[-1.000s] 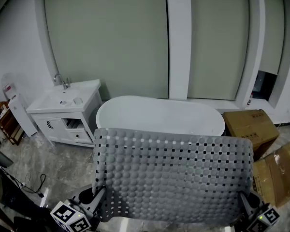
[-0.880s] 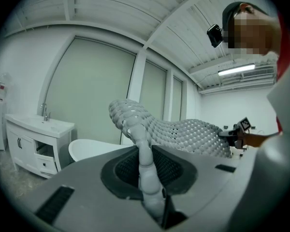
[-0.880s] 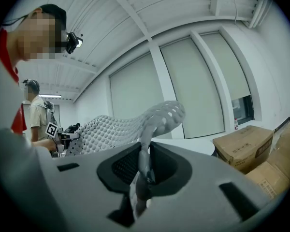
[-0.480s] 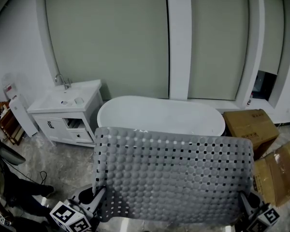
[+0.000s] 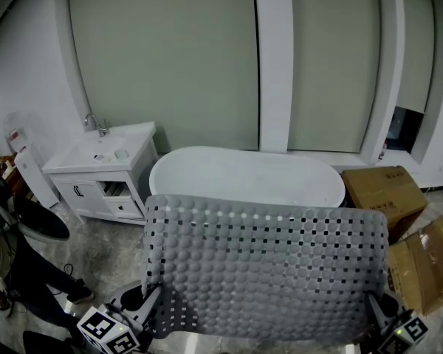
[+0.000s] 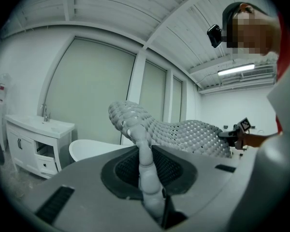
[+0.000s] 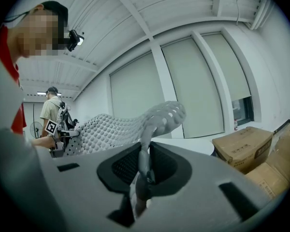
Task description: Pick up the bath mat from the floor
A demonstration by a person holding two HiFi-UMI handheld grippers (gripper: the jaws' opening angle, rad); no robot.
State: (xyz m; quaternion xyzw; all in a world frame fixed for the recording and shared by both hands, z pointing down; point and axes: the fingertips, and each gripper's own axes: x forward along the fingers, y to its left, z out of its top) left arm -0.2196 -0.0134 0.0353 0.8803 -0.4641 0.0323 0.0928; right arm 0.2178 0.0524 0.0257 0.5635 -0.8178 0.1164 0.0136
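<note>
The grey bath mat [image 5: 266, 271], studded with bumps and square holes, hangs spread out in the air in front of me, off the floor. My left gripper [image 5: 153, 301] is shut on its lower left corner, my right gripper [image 5: 375, 308] on its lower right corner. In the left gripper view the mat's edge [image 6: 144, 163] runs pinched between the jaws and the sheet curves away to the right. In the right gripper view the mat [image 7: 144, 144] is likewise clamped and stretches left toward the other gripper [image 7: 63, 133].
A white bathtub [image 5: 244, 174] stands behind the mat, a white vanity with sink [image 5: 100, 172] to its left. Cardboard boxes [image 5: 384, 194] lie at the right. A person [image 5: 15, 257] stands at the left edge. Cables lie on the marble floor [image 5: 96, 260].
The mat and both grippers have held still. A person has walked into view at the lower left of the head view.
</note>
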